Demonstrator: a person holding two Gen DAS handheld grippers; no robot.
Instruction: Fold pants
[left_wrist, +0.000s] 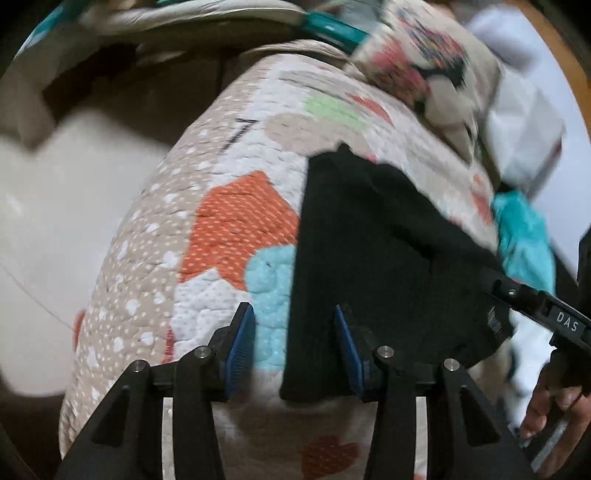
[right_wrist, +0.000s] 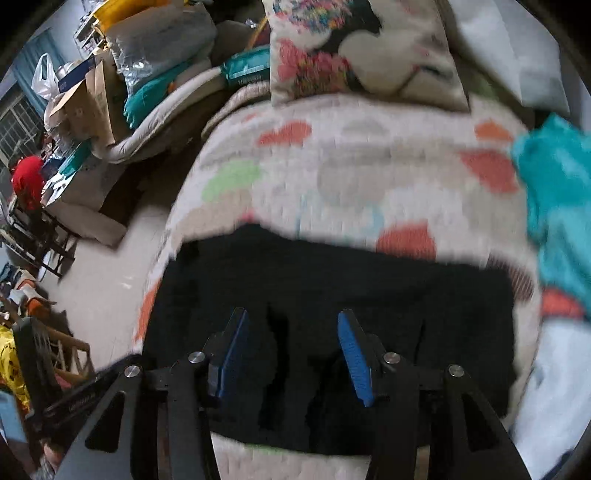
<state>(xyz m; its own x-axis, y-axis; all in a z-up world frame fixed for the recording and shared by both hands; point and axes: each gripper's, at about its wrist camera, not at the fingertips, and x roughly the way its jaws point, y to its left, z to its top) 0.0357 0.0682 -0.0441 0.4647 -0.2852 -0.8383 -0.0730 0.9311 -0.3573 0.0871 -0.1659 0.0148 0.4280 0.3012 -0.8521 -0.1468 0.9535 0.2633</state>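
Black pants (left_wrist: 369, 240) lie folded in a compact block on a patchwork quilt (left_wrist: 236, 221). In the left wrist view my left gripper (left_wrist: 293, 332) hovers over the pants' near left edge. Its blue pads (left_wrist: 240, 343) stand apart and open, and the fabric's edge lies below the gap without being pinched. In the right wrist view the pants (right_wrist: 332, 280) spread dark across the quilt (right_wrist: 351, 177). My right gripper (right_wrist: 291, 332) is open above them, with nothing between its fingers. A hand (left_wrist: 554, 402) holds that gripper's black frame at the pants' right corner.
A printed pillow (right_wrist: 351, 48) lies at the far end of the quilt. A teal cloth (right_wrist: 554, 206) and white laundry (left_wrist: 524, 122) sit to the right. The pale floor (right_wrist: 118, 266) drops off at the left, and beyond it are cardboard boxes (right_wrist: 92, 92) and bedding.
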